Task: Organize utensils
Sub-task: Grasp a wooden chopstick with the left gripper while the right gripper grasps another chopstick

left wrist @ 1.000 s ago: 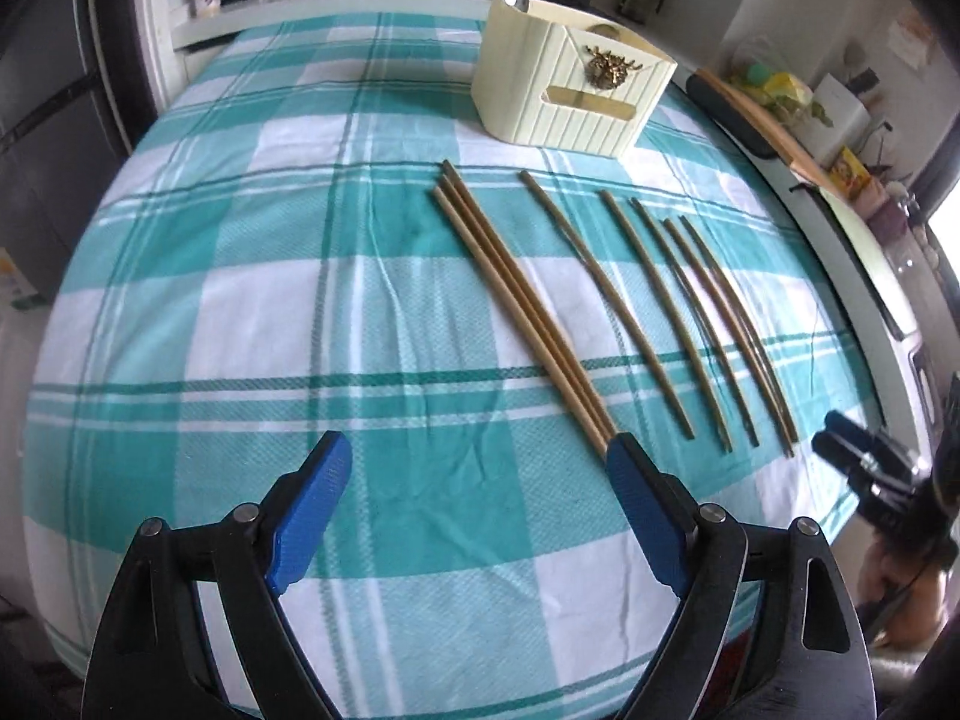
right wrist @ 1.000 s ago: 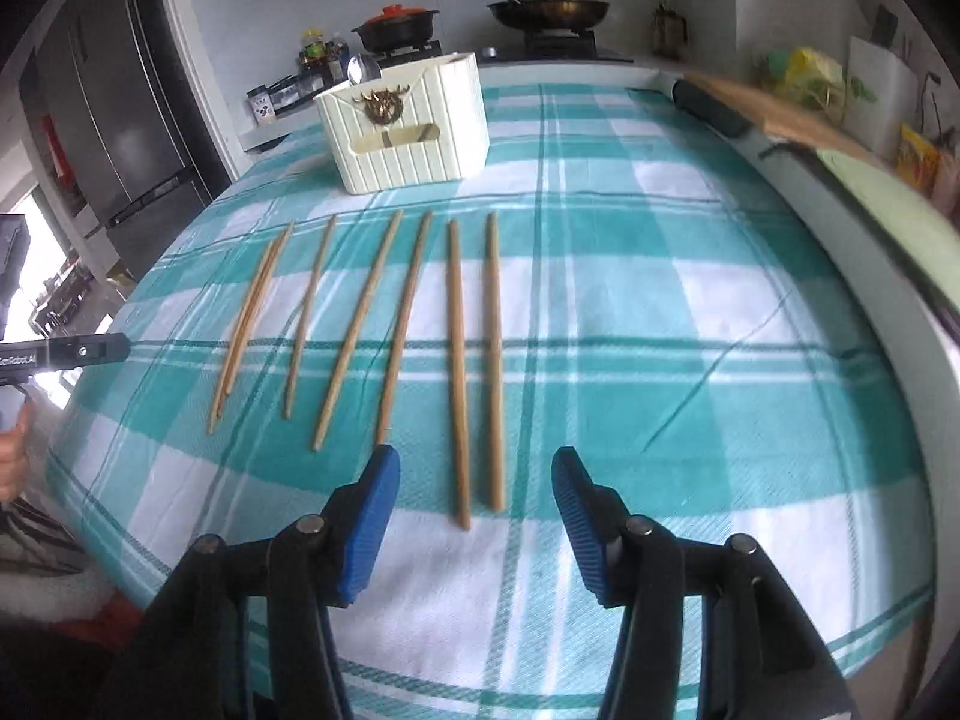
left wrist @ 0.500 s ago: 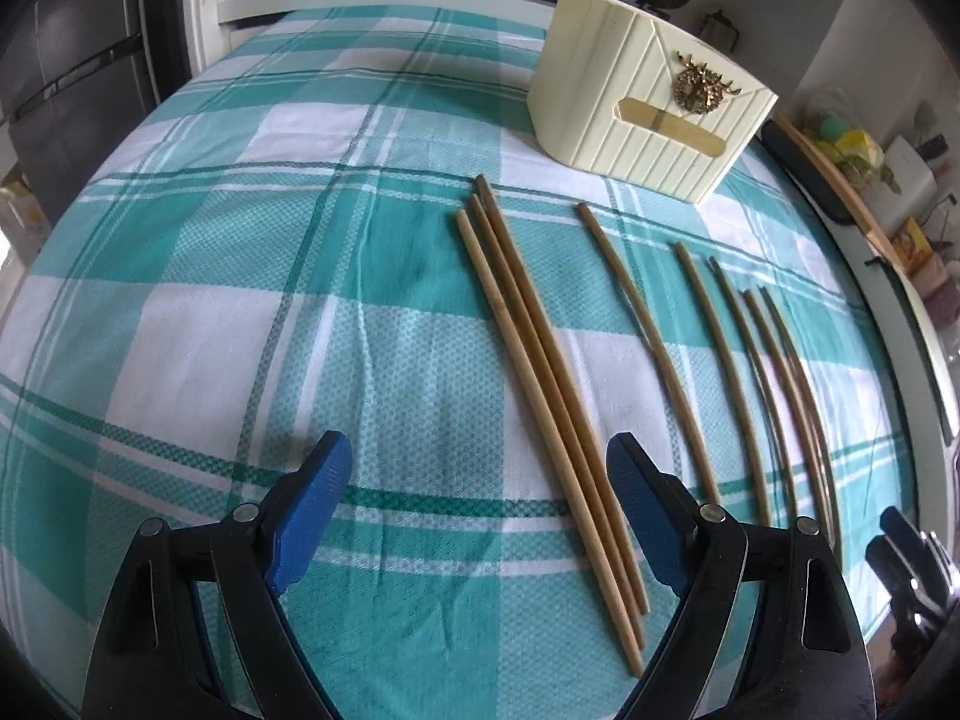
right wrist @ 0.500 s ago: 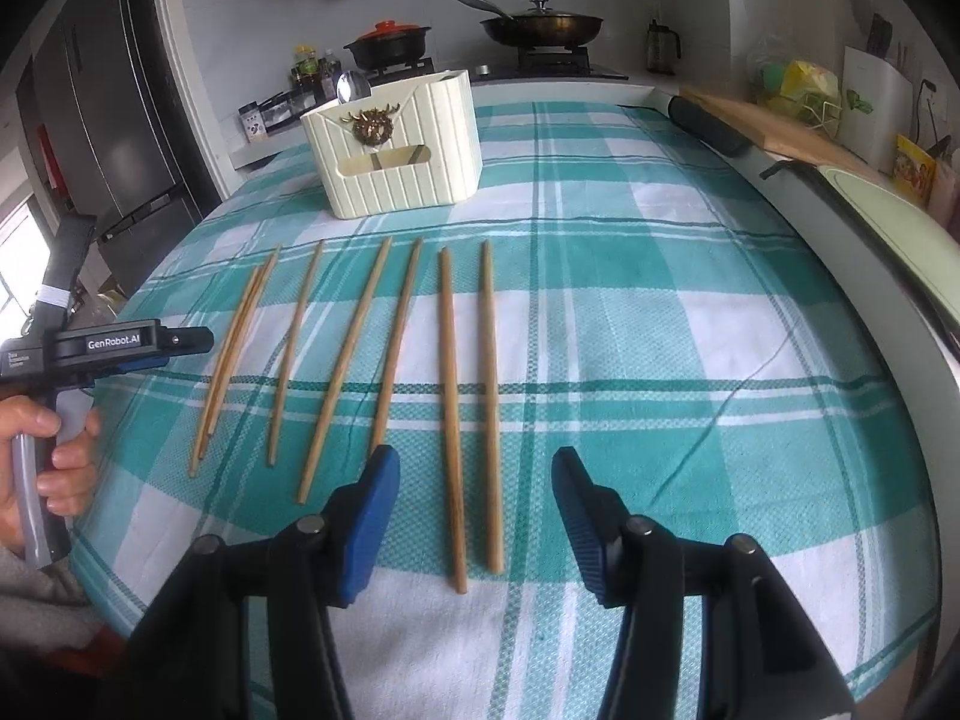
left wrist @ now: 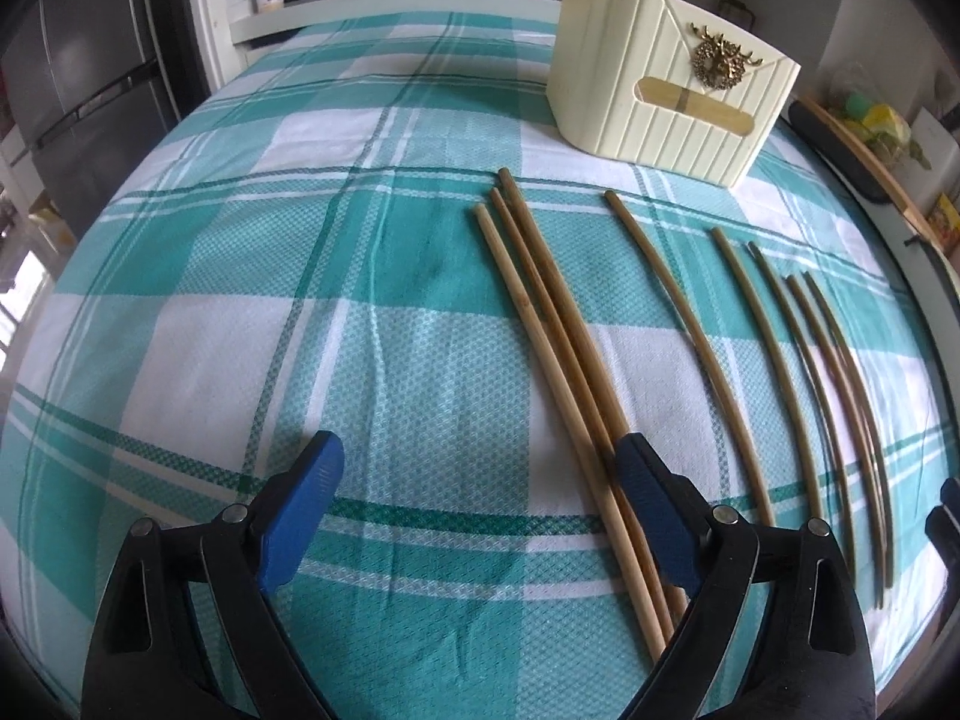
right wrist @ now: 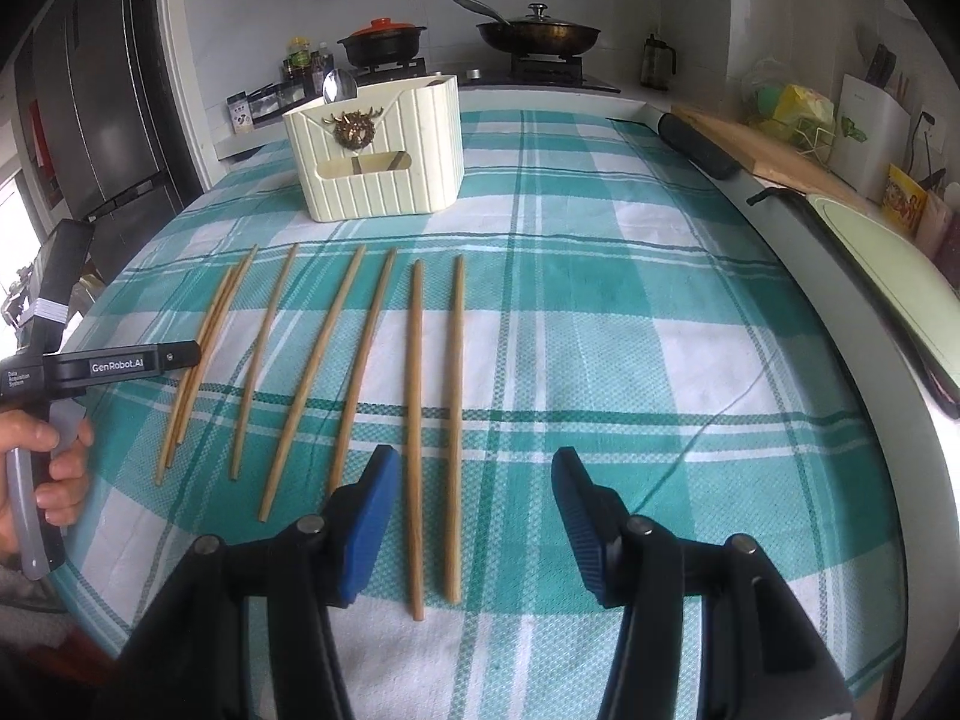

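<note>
Several wooden chopsticks lie side by side on the teal checked tablecloth (left wrist: 240, 360). A bundle of three chopsticks (left wrist: 558, 360) runs under the right finger of my left gripper (left wrist: 480, 504), which hovers open just left of it, with only cloth between the pads. My right gripper (right wrist: 474, 510) is open low over the near ends of the two rightmost chopsticks (right wrist: 453, 420), which lie between its fingers. A cream utensil holder (left wrist: 672, 96) (right wrist: 378, 150) stands behind the row, with a spoon (right wrist: 339, 87) in it. In the right wrist view a hand (right wrist: 48, 468) holds the left gripper (right wrist: 180, 355).
A stove with a lidded pan (right wrist: 540, 30) and a pot (right wrist: 384, 42) is behind the table. A fridge (right wrist: 90, 120) stands at the far left. A wooden board (right wrist: 774, 156) and a counter edge run along the right. The cloth to the left of the chopsticks is bare.
My left gripper has moved forward and down toward the three-chopstick bundle and has come into the right wrist view. The right gripper has shifted slightly right. Both stay open.
</note>
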`<action>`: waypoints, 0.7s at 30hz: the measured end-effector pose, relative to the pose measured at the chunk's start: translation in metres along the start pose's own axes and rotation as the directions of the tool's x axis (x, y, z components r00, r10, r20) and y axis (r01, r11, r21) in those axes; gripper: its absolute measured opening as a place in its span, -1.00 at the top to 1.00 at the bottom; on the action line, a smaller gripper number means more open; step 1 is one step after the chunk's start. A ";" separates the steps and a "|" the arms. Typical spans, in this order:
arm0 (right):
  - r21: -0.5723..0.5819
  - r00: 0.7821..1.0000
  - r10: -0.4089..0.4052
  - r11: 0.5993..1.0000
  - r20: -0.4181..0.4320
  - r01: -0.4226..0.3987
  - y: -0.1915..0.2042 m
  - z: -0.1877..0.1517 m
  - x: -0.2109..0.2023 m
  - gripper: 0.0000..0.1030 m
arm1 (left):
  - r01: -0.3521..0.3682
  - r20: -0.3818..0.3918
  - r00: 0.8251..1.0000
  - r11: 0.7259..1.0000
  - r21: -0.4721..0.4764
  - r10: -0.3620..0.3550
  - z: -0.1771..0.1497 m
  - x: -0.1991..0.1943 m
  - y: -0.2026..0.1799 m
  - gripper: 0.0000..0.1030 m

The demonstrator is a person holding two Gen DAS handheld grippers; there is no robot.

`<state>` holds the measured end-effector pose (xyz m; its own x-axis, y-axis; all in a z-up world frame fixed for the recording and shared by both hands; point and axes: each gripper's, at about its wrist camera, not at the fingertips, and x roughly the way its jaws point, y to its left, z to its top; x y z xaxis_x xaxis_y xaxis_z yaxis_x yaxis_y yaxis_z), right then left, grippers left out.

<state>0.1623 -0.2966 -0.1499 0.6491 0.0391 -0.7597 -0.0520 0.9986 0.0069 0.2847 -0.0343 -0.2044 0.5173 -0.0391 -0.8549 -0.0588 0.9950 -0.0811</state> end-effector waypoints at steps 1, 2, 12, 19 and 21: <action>0.011 1.000 -0.003 1.000 -0.001 0.003 -0.003 0.002 0.001 -0.04 | -0.007 -0.001 1.000 1.000 -0.001 0.007 -0.001 0.000 0.001 -0.81; 0.026 1.000 -0.003 1.000 -0.004 0.003 -0.005 0.003 0.002 -0.04 | -0.010 -0.003 1.000 1.000 -0.004 0.010 -0.001 0.000 0.003 -0.81; 0.010 0.999 0.003 1.000 -0.054 -0.002 -0.009 0.015 0.022 0.18 | -0.008 0.001 1.000 1.000 0.014 0.008 -0.004 -0.002 0.005 -0.81; -0.009 0.993 0.057 0.998 -0.104 -0.058 -0.002 0.025 0.045 0.43 | -0.024 -0.013 1.000 0.997 0.067 0.024 -0.010 -0.004 0.003 -0.81; -0.029 0.990 0.057 0.998 -0.128 -0.061 0.002 0.025 0.053 0.46 | -0.016 -0.020 1.000 0.997 0.080 0.017 -0.012 -0.006 0.005 -0.81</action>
<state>0.2156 -0.2921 -0.1739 0.5425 0.0909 -0.8351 -0.1133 0.9930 0.0345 0.2712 -0.0306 -0.2062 0.4989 -0.0237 -0.8664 0.0012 0.9996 -0.0266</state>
